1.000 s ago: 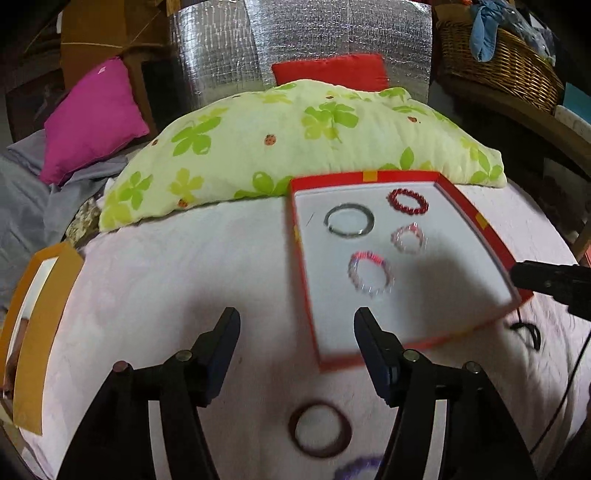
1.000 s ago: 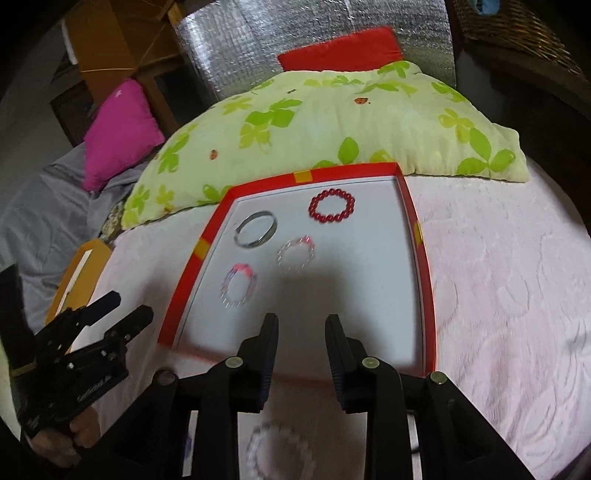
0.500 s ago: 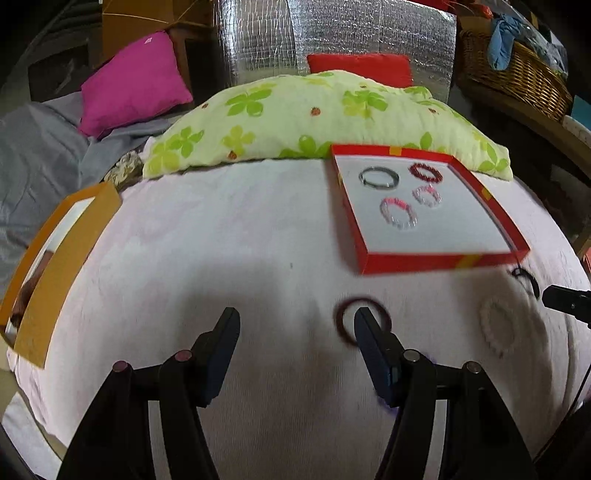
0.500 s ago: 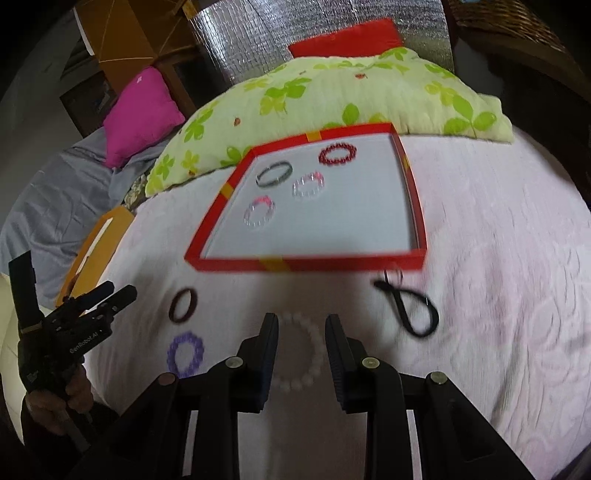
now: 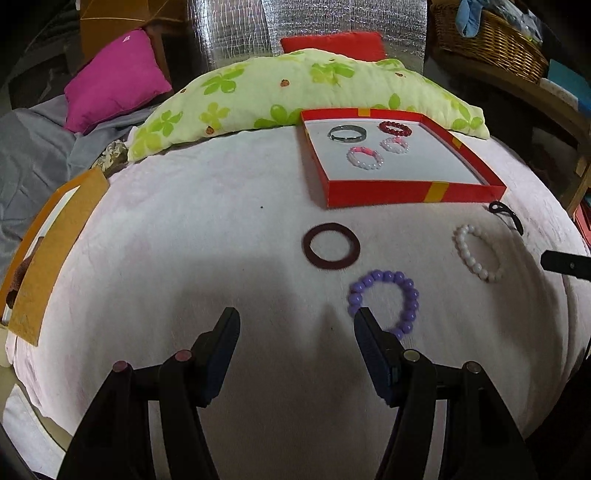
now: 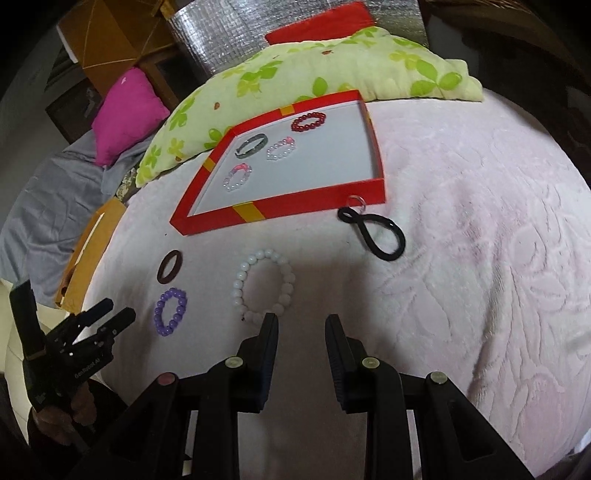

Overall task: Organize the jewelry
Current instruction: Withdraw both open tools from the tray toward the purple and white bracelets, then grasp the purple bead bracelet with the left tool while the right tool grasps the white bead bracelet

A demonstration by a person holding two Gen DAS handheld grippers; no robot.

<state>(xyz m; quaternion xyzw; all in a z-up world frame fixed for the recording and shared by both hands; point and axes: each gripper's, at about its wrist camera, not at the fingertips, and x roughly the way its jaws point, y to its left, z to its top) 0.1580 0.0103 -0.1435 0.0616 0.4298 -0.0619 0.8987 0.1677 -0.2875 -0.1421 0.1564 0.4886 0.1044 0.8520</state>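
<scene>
Nearest the left wrist camera, the left gripper [image 5: 295,325] hangs over a pale pink blanket [image 5: 184,229] with a raised flower pattern, its jaws released wide with nothing between them. The right gripper [image 6: 301,328] has its jaws parted by a narrower gap, also empty, just short of a white bead bracelet [image 6: 264,284]. In the right wrist view a hand [image 6: 55,417] holds the left gripper at the lower left; white lettering on its body is too small to read with certainty.

Loose on the blanket, just past the jaws, lie a purple bead bracelet [image 5: 384,299] touching the tip of the left gripper's right-side finger in the picture, a flat dark maroon ring [image 5: 331,246] beyond it, the white bracelet to the right, and a black hair tie [image 6: 373,232] twisted into a figure eight, with a small clear ring [image 6: 355,201] at its far end against the tray wall.

Farther on sits a shallow red tray [image 5: 406,192] with yellow tape marks and a white floor. Inside are a grey metal bangle [image 5: 347,133], a dark red bead bracelet [image 5: 394,128], and two small pink-and-white bead bracelets [image 5: 365,158], all apart from one another.

Behind the tray lies a long yellow-green pillow [image 5: 295,92] printed with green flowers, then a red cushion [image 5: 332,40], a magenta cushion [image 5: 114,81] on grey cloth, silver foil sheeting [image 5: 306,22] and a wicker basket [image 5: 487,37]. An orange-framed board [image 5: 48,251] lies at the blanket's left edge.
</scene>
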